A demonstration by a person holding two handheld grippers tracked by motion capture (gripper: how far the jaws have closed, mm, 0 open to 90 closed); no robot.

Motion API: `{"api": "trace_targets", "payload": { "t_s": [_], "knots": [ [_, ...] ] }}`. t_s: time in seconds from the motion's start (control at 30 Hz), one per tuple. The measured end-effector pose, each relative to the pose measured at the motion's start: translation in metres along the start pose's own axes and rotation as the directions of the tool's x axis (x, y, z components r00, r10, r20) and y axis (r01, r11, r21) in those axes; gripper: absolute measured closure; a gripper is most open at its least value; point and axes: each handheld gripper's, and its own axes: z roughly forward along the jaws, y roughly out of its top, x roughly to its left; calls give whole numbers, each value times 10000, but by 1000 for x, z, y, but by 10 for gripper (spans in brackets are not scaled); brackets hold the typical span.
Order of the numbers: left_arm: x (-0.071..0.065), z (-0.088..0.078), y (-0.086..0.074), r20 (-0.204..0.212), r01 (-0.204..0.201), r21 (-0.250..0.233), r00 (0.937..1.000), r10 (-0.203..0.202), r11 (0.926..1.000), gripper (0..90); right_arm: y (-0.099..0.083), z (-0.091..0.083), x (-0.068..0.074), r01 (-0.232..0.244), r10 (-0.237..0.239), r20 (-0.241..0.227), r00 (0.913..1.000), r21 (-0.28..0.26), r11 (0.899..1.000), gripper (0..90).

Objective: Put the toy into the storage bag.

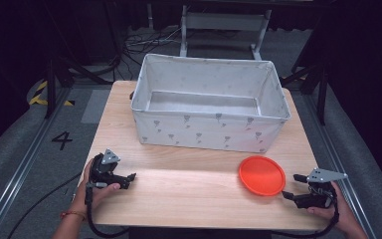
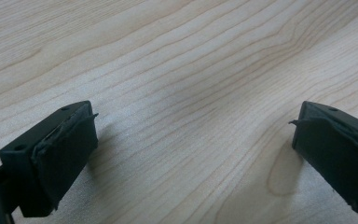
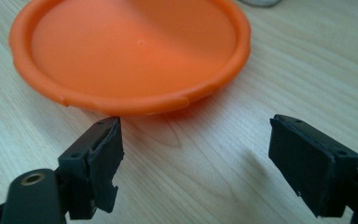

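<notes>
Orange plate (image 1: 261, 175) flat on the wooden table (image 1: 189, 191), toward its right front, in front of the fabric bin's right end and well apart from its wall; right gripper (image 1: 294, 186) just beside the plate's right edge, low over the tabletop, jaws apart, nothing between them; in the right gripper view, plate (image 3: 130, 51) rim just ahead of the jaw tips, apart from both. Left gripper (image 1: 131, 176) near the table's left front edge, pointing right, jaws wide apart over bare wood (image 2: 182, 93), holding nothing. White fabric bin (image 1: 206, 130) at the table's back.
</notes>
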Motion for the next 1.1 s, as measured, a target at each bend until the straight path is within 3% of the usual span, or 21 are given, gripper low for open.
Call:
{"api": "trace_targets", "payload": {
  "t_s": [0.23,0.47,0.63,0.77,1.03,1.1],
  "knots": [
    [0,0,0,0,-8,-8,10000,8,10000,3,15,-16,3,402,-410,-289,9987,-264,9988,175],
    [0,0,0,3,-13,-7,10000,13,10000,3,30,-14,6,611,-614,-45,9981,-543,9967,191],
    [0,0,0,9,-2,6,10000,2,10000,3,43,3,2,590,-597,-148,9981,-421,9974,205],
    [0,0,0,5,-17,-8,10000,17,10000,3,50,20,-5,273,-284,-389,9988,-274,9992,213],
    [0,0,0,18,-33,16,10000,33,10000,3,52,53,-23,-127,145,-325,9994,548,9984,224],
    [0,0,0,19,-23,0,10000,23,10000,2,51,58,-24,-207,246,-548,9982,706,9973,215]
  ]
}}
